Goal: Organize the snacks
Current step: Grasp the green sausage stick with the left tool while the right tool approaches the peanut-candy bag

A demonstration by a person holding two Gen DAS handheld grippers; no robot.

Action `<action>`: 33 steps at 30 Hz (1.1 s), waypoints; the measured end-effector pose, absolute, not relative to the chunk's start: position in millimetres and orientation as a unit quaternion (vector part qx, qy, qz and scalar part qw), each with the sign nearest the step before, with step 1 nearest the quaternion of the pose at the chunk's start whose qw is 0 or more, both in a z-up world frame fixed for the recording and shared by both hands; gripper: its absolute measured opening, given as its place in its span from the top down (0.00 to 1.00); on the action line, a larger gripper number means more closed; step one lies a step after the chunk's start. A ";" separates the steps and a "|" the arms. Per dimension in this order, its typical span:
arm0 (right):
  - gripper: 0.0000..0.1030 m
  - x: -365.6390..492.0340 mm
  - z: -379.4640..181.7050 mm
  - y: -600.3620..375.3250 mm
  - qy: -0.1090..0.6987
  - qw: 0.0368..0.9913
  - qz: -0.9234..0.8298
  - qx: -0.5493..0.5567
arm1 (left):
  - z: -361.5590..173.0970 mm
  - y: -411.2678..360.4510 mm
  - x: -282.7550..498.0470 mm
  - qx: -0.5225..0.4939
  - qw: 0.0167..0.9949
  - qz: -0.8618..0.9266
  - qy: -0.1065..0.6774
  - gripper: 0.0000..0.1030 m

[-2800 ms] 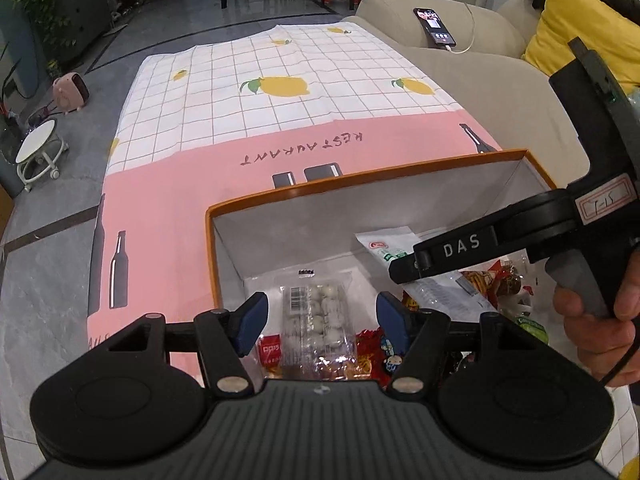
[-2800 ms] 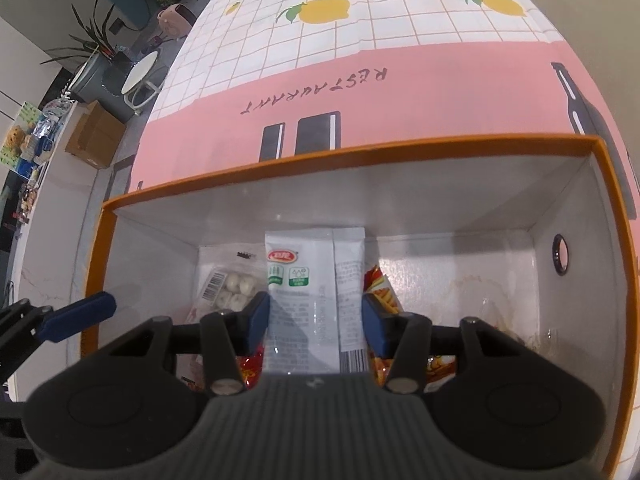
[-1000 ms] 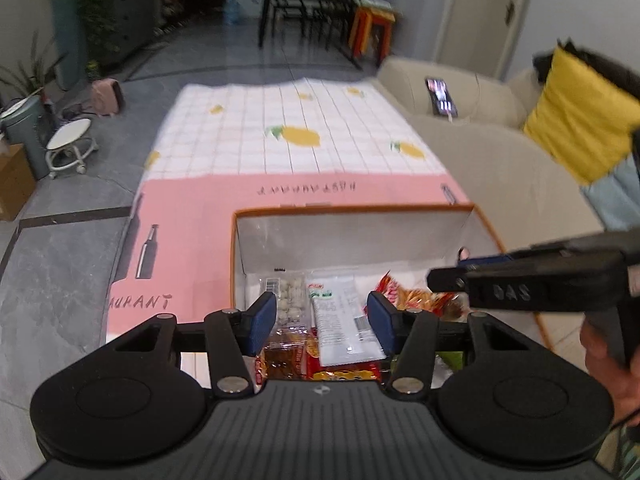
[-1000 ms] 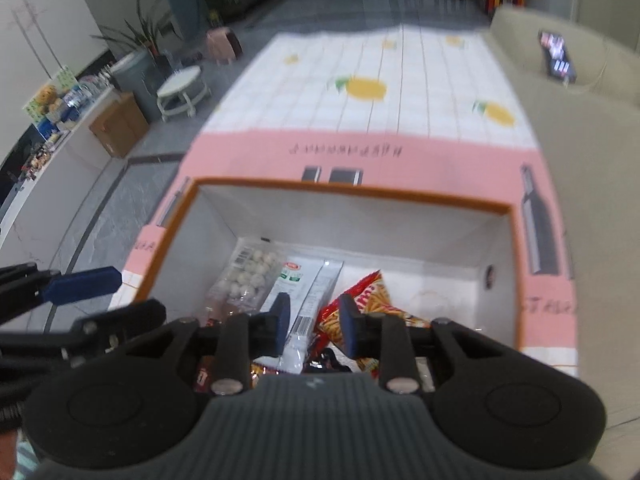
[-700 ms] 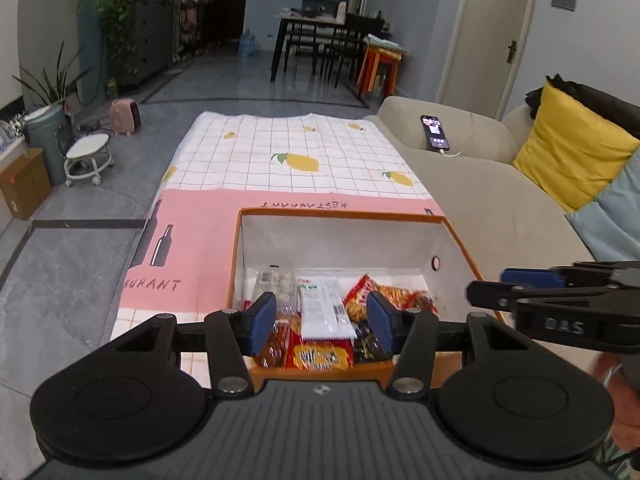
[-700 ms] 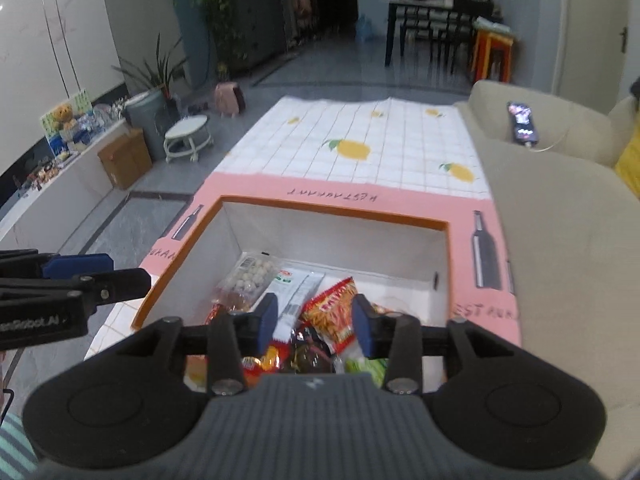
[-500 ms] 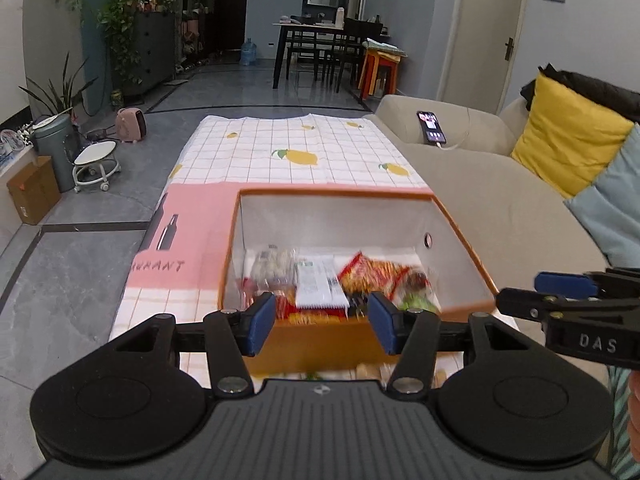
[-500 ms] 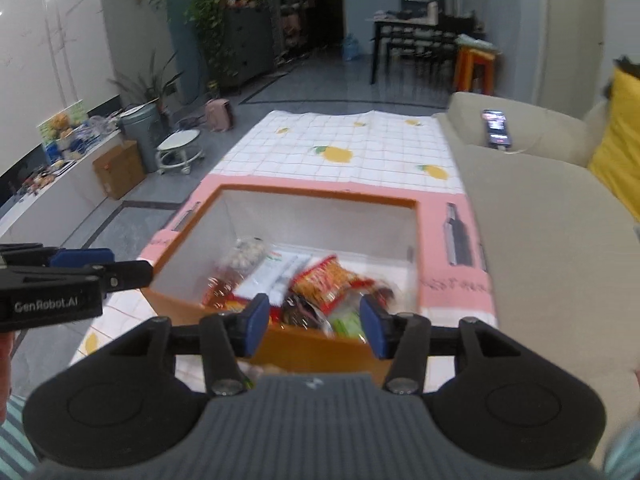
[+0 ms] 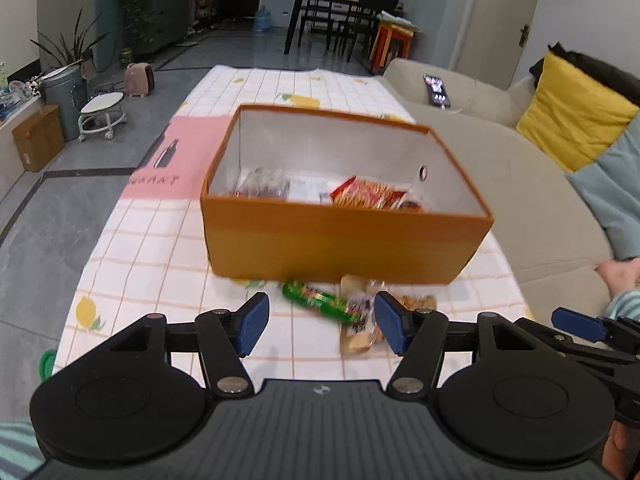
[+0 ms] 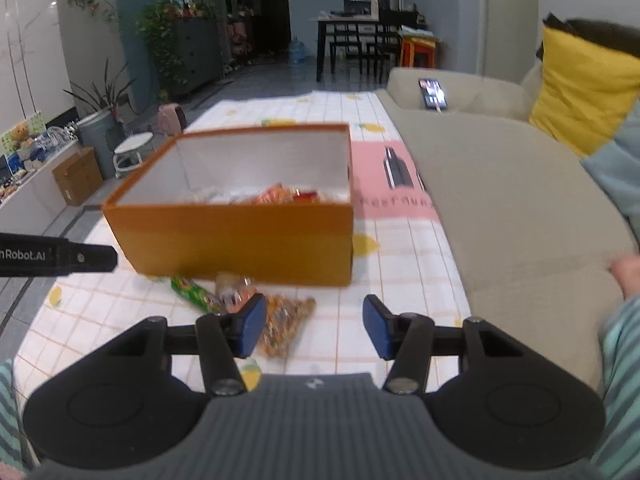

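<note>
Orange box (image 9: pixel 344 240) sits on the checked tablecloth (image 9: pixel 152 248), open top, white inside, holding several snacks: a red packet (image 9: pixel 370 194) toward its right half, a white packet (image 9: pixel 306 190) mid, a clear tray (image 9: pixel 264 182) at its left; contents blurred, labels unreadable. In the right wrist view the same box (image 10: pixel 240 240) shows only the tops of the snacks over the near wall. Still outside, on the cloth just in front of the box's near wall: a green pack (image 9: pixel 316 300), a pale wrapped snack (image 9: pixel 360 326) touching or overlapping the green one, cannot tell which, and something tan behind it near the box wall. Right wrist view shows the green pack (image 10: pixel 192 292) and a speckled orange-brown bag (image 10: pixel 286 322) in front of the box, bag lying beside the left finger tip. Left gripper (image 9: pixel 322 324) held back from the box on its near side, fingers apart, nothing between them; the loose snacks lie past the gap. Right gripper (image 10: pixel 314 326) also on the near side of the box, fingers wide apart, empty; bare cloth in the gap. Right gripper's blue tip (image 9: pixel 576 326) pokes in at the right of the left view, right of the box; left gripper's black arm (image 10: pixel 56 258) enters at the left of the right view, left of the box. Beige sofa (image 9: pixel 520 184) runs along the box's right, yellow cushion (image 9: pixel 572 112) and a phone (image 9: pixel 436 90) on it beyond the box.
</note>
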State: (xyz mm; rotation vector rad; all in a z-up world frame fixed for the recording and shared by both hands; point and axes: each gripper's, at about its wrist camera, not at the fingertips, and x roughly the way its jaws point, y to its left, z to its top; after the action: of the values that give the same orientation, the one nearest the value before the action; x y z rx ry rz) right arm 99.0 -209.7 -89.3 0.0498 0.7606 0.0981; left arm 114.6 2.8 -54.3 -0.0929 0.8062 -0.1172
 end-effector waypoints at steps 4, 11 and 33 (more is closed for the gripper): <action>0.50 103.3 -103.3 -207.0 0.388 0.920 0.050 0.015 | -69.7 1.7 113.8 -0.046 0.910 -0.054 0.408 0.31; 0.46 119.0 -119.7 -192.6 0.409 0.910 0.072 0.010 | -88.3 6.1 127.6 -0.077 0.898 -0.050 0.431 0.31; 0.43 203.2 -163.6 -167.4 0.441 0.894 0.078 0.011 | -140.2 4.6 206.2 -0.184 0.855 -0.002 0.484 0.36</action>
State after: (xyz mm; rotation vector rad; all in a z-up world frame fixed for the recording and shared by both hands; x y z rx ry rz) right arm 203.2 -167.4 -163.6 0.0227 0.9152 0.1614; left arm 206.2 4.6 -140.2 -0.3875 1.0177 -0.0052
